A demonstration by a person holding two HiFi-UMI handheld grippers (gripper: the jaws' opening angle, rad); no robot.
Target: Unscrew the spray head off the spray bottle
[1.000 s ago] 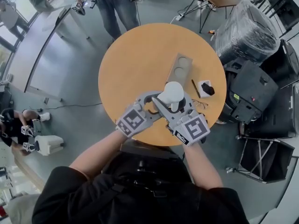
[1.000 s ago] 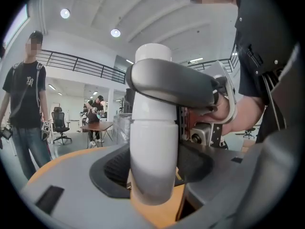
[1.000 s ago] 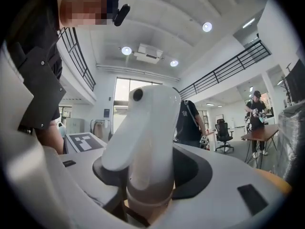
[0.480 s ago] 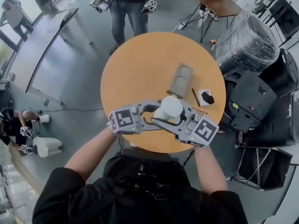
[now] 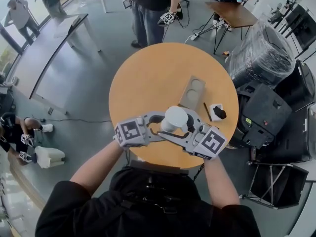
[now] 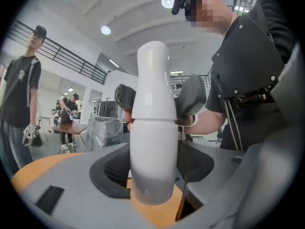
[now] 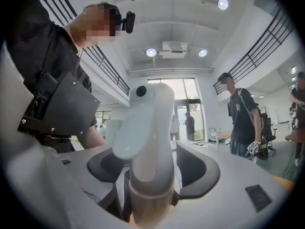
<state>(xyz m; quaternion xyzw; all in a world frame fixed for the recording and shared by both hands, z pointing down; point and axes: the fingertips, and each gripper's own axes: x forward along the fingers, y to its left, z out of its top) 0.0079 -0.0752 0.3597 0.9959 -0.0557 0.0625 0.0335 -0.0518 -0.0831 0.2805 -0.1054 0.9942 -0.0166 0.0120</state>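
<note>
We begin at the right gripper (image 7: 151, 168), whose jaws have just been opening. They now stand wide, one on each side of the lower part of the spray head (image 7: 145, 123), close above its collar. The pads (image 7: 195, 171) lie very near the plastic but, as far as we can see, they do not press on it, so this claw holds nothing at the moment. The left gripper (image 6: 153, 167) is about two thirds open and its jaws are closed on the white body of the spray bottle (image 6: 152, 147), which it keeps upright, with the right jaws visible just behind it at the height of the seam. Both claws point almost level and face each other across the bottle. In the head view the bottle is above the near edge of the round wooden table (image 5: 148, 78); we cannot tell whether its bottom rests on the wood or hangs a little over it. Farther out on the table lie a cardboard tray (image 5: 192, 90) with two round holes and a small white box (image 5: 217, 111), both well apart from the work. About the progress, we judge that the task is in its middle: the head still sits on the bottle and the seam between them shows no gap, so how many turns are already done we cannot say. What is left, in our opinion, is to close the right jaws on the head again, to turn further while the left claw holds the body firm, and finally to lift the head away.
</note>
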